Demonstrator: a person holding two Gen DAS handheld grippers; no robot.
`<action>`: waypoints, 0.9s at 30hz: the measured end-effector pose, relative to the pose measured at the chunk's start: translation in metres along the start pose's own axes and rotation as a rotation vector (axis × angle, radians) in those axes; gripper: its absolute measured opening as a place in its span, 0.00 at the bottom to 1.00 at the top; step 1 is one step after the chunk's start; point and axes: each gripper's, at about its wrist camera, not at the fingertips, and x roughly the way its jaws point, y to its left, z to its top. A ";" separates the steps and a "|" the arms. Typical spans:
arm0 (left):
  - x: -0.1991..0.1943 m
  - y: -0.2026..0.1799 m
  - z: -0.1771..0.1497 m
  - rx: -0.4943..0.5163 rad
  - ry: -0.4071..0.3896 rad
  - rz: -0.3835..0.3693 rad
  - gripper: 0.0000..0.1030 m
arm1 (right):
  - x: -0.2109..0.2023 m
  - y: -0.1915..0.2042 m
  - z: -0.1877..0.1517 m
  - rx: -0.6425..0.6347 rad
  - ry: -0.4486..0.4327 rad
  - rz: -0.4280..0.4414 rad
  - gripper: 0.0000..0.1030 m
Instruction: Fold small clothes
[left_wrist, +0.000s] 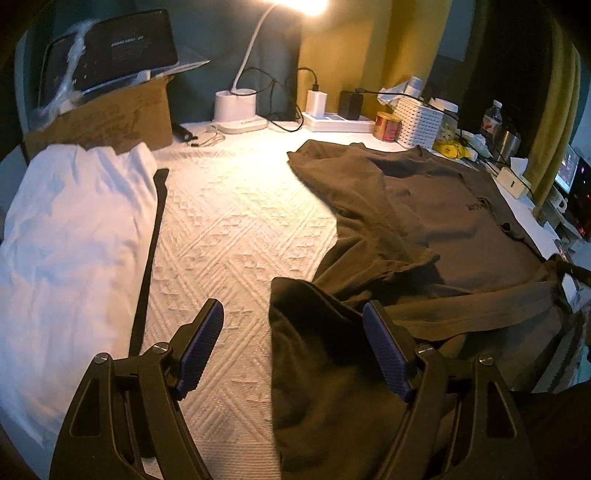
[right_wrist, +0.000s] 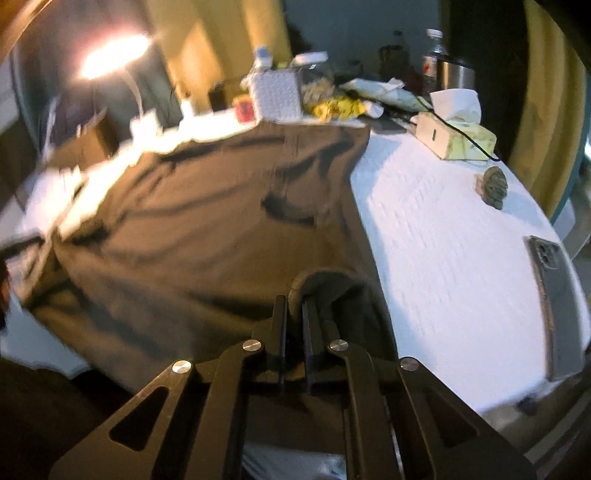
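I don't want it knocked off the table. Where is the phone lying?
In the right wrist view, the grey smartphone lies face down on the white textured tablecloth, near the table's right edge, right of the brown T-shirt.

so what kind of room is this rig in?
Looks like a home room, not a lab: a table under a white textured cloth used for folding, a lit desk lamp, a power strip with chargers, and household clutter like a tissue box along the back.
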 end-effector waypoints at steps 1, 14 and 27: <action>0.001 0.002 -0.001 -0.005 0.004 -0.002 0.75 | 0.002 -0.006 0.006 0.058 -0.018 0.015 0.08; 0.028 0.002 -0.006 0.035 0.076 0.064 0.75 | 0.041 -0.035 0.060 0.212 -0.066 0.051 0.09; 0.046 -0.007 0.001 0.032 0.097 0.006 0.57 | 0.026 -0.041 0.065 -0.123 -0.033 -0.164 0.67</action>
